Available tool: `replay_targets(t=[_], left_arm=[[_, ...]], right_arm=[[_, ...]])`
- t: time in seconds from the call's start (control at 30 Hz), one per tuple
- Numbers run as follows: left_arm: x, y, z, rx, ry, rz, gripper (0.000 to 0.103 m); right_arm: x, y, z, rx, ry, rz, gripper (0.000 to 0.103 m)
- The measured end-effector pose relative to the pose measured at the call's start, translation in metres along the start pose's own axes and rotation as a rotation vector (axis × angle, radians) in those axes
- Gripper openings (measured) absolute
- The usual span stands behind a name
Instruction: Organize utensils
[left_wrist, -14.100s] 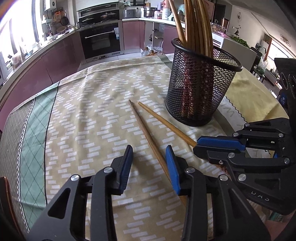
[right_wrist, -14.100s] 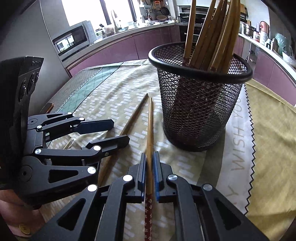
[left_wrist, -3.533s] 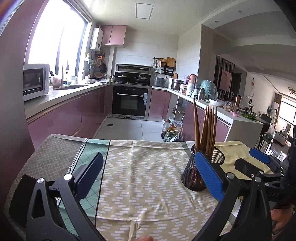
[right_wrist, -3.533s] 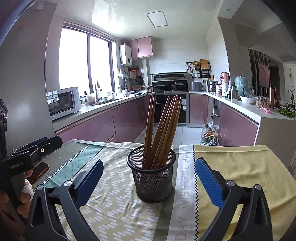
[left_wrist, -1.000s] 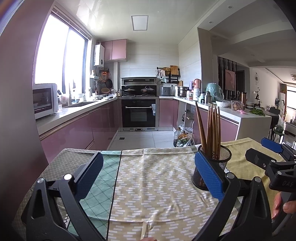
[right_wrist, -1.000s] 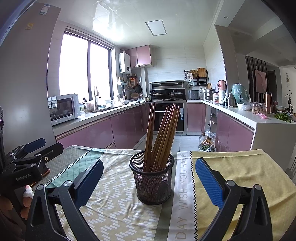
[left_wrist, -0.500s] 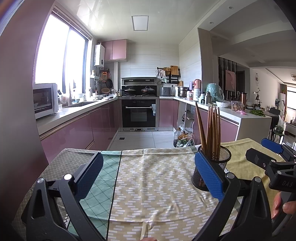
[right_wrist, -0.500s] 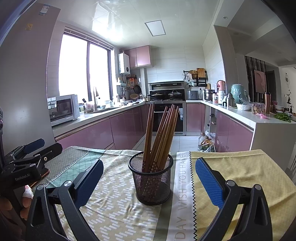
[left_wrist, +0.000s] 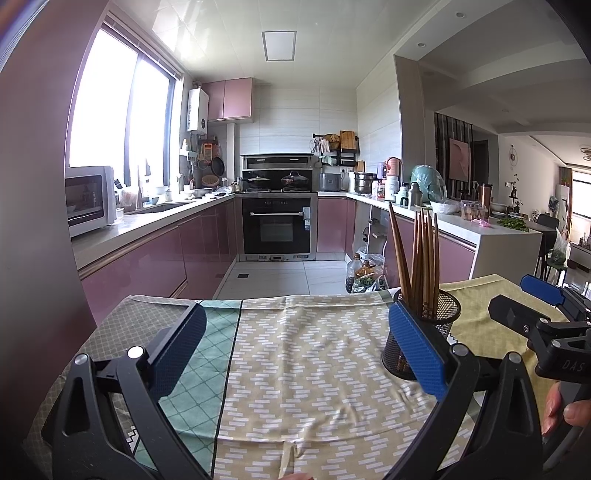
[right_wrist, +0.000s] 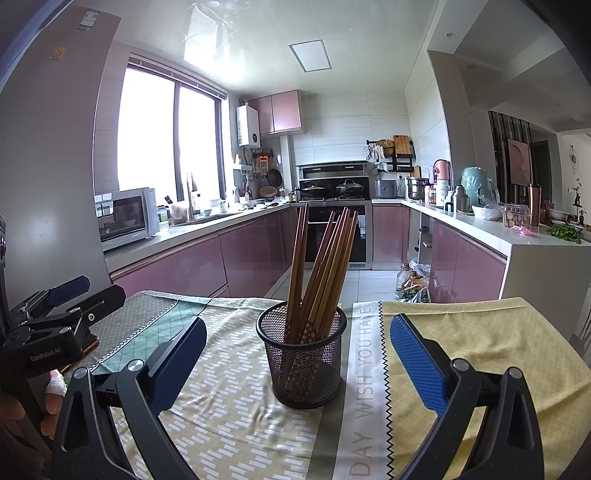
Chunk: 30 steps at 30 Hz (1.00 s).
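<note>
A black mesh holder (right_wrist: 303, 363) stands upright on the patterned tablecloth (right_wrist: 236, 417), with several brown chopsticks (right_wrist: 319, 266) leaning in it. In the left wrist view the holder (left_wrist: 441, 314) sits at the right, partly hidden by a blue pad. My right gripper (right_wrist: 295, 354) is open and held back from the holder, nothing between its fingers. My left gripper (left_wrist: 295, 347) is open too, over bare cloth left of the holder. Each gripper shows at the edge of the other's view, the right gripper (left_wrist: 532, 306) and the left gripper (right_wrist: 70, 295).
Beyond the table's far edge lies a kitchen with purple cabinets (left_wrist: 155, 254), an oven (left_wrist: 279, 229) and a white counter (right_wrist: 517, 240) with jars. A person's hand (left_wrist: 565, 404) holds the right gripper. A dark flat object (right_wrist: 83, 345) lies at the table's left edge.
Nothing has visibly changed over the last second. Compared with 14 s ago, both chopsticks have gone from the cloth and both grippers are raised, pulled back and open.
</note>
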<state>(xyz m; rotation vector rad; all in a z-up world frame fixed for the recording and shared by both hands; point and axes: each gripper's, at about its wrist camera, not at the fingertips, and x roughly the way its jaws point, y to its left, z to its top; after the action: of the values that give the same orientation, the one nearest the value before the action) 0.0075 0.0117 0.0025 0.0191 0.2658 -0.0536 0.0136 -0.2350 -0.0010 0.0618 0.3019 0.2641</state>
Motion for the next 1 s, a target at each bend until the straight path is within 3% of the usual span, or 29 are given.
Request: replay_targets(t=[1.0], left_arm=[[-0.0003, -0.0035, -0.0009, 0.003, -0.001, -0.001, 0.097]], right_arm=[[0.0001, -0.0002, 0.0009, -0.001, -0.001, 0.004, 0.096]])
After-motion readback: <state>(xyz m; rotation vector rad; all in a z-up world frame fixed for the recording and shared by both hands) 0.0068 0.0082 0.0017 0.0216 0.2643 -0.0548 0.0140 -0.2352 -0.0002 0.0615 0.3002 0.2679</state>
